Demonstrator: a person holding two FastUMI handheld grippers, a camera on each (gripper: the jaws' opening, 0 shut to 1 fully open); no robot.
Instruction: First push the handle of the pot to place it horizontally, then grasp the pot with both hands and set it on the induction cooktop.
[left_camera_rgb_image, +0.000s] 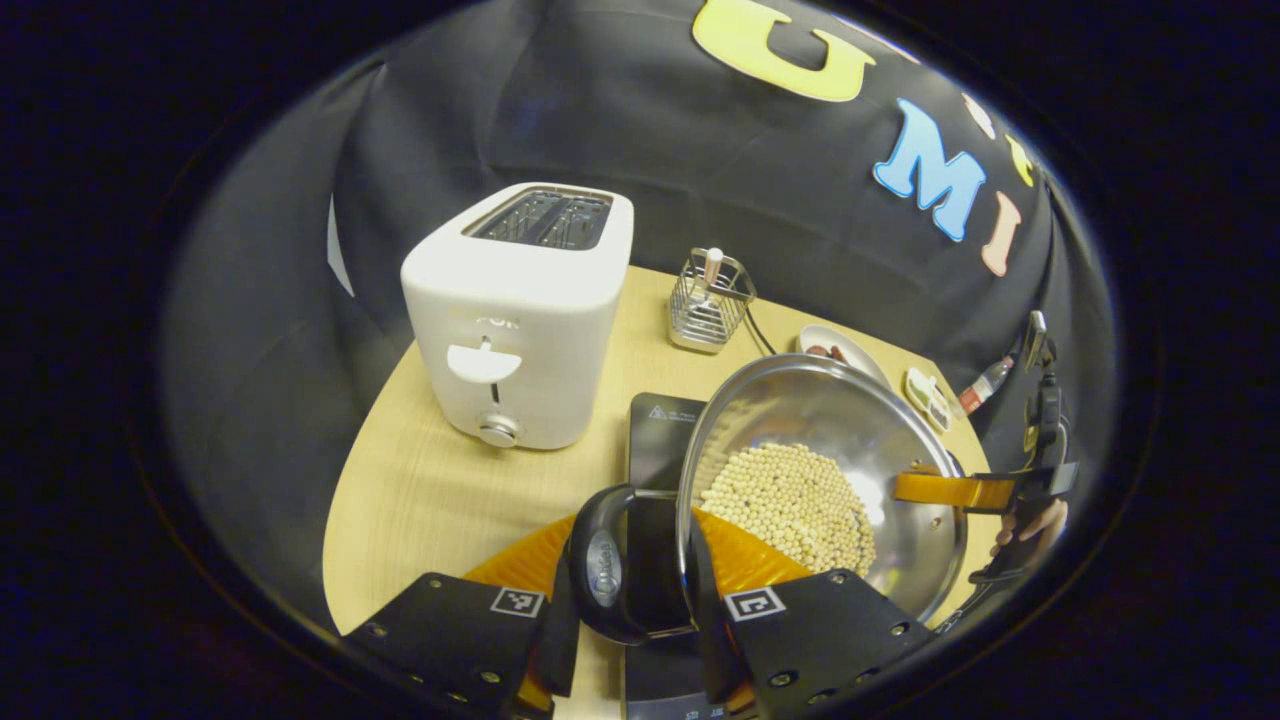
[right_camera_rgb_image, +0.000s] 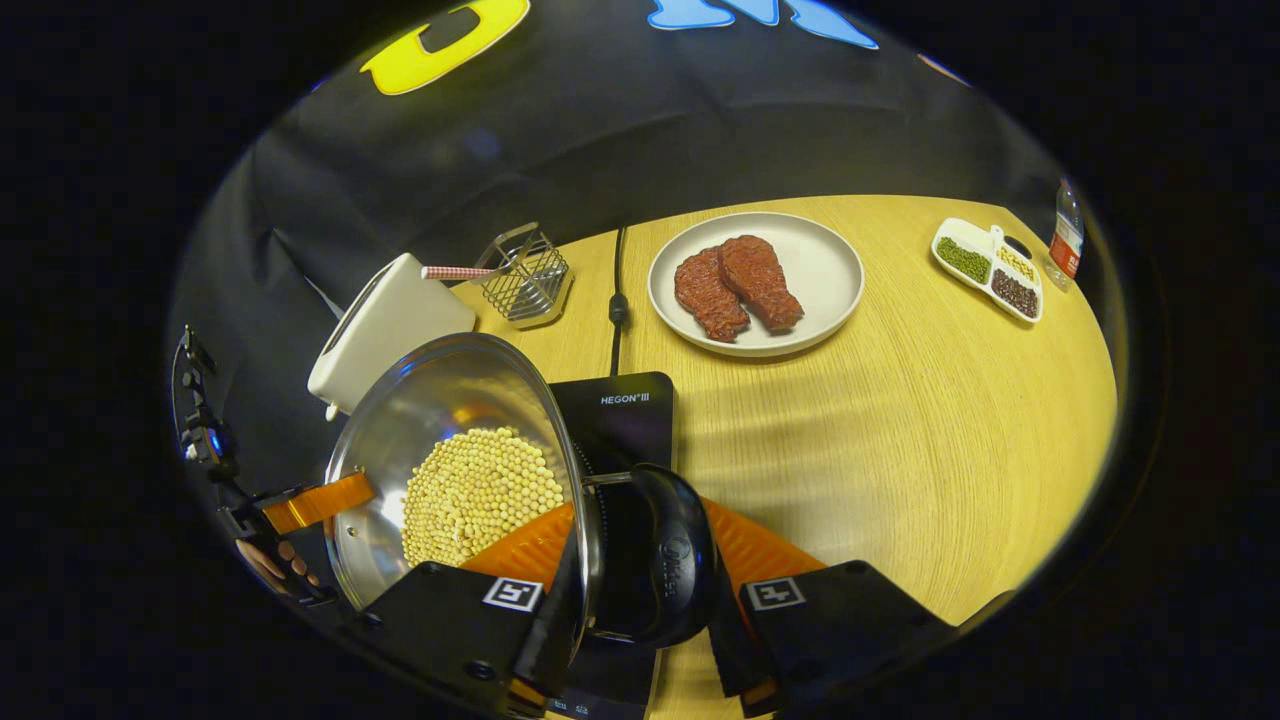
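A shiny steel pot (left_camera_rgb_image: 830, 410) holding pale round beans (left_camera_rgb_image: 790, 500) hangs over the black induction cooktop (left_camera_rgb_image: 665, 430); I cannot tell whether it rests on it. In the left gripper view, my left gripper (left_camera_rgb_image: 640, 565) is shut on the pot's near black loop handle (left_camera_rgb_image: 605, 570). At the pot's far side the right gripper's orange finger (left_camera_rgb_image: 955, 490) and a hand (left_camera_rgb_image: 1040, 520) show. In the right gripper view, my right gripper (right_camera_rgb_image: 645, 560) is shut on the other black handle (right_camera_rgb_image: 665, 565) of the pot (right_camera_rgb_image: 440, 400), with the cooktop (right_camera_rgb_image: 620, 410) just behind.
A white toaster (left_camera_rgb_image: 520, 310) stands left of the cooktop, with a wire basket (left_camera_rgb_image: 710, 300) behind it. On the wooden table (right_camera_rgb_image: 900, 450) sit a plate (right_camera_rgb_image: 830, 270) with two pieces of meat, a divided dish (right_camera_rgb_image: 990, 268) and a bottle (right_camera_rgb_image: 1068, 235). A cable (right_camera_rgb_image: 618, 300) runs back from the cooktop.
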